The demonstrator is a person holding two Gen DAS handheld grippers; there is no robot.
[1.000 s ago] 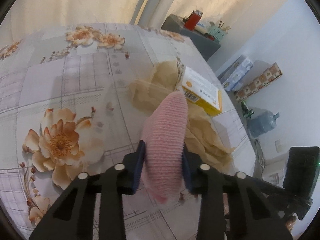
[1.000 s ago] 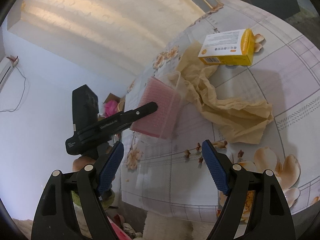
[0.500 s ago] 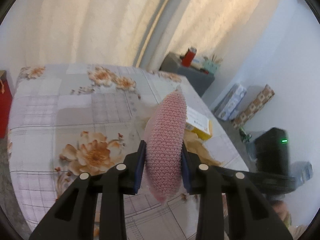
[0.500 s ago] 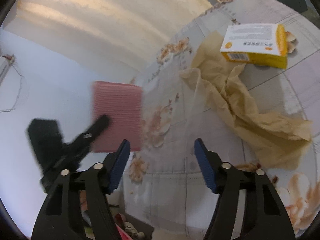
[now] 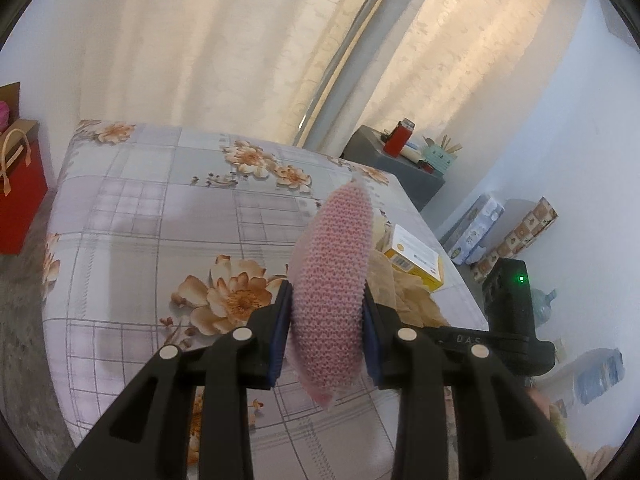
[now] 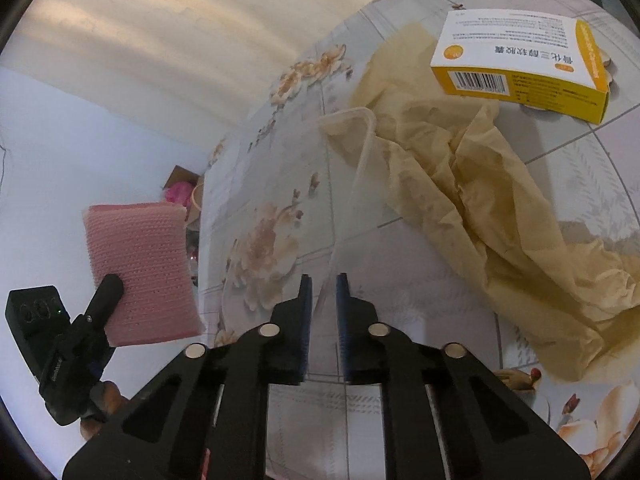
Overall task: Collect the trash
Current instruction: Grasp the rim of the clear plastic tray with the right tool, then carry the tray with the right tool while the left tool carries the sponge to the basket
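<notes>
My left tongs (image 5: 325,322) pinched the pink sponge (image 5: 332,292), hiding part of the bench's (image 5: 160,208) crumpled paper (image 6: 500,200), while my right tongs (image 6: 322,296) had just closed on a barely visible clear lid's (image 6: 352,168) edge.

Floral tablecloth (image 5: 160,216), pale grey-lilac check with orange blossoms, covers the middle of the left wrist frame. Cream curtains (image 5: 208,40) fill the top. Red gift bag (image 5: 20,196) with tan handles at the left edge. Grey cabinet (image 5: 384,164) right of centre, carrying a red container (image 5: 400,141) and a teal holder (image 5: 440,157) with sticks. Patterned boxes (image 5: 520,236) along the white wall at right; water jug (image 5: 544,307) lower right.
</notes>
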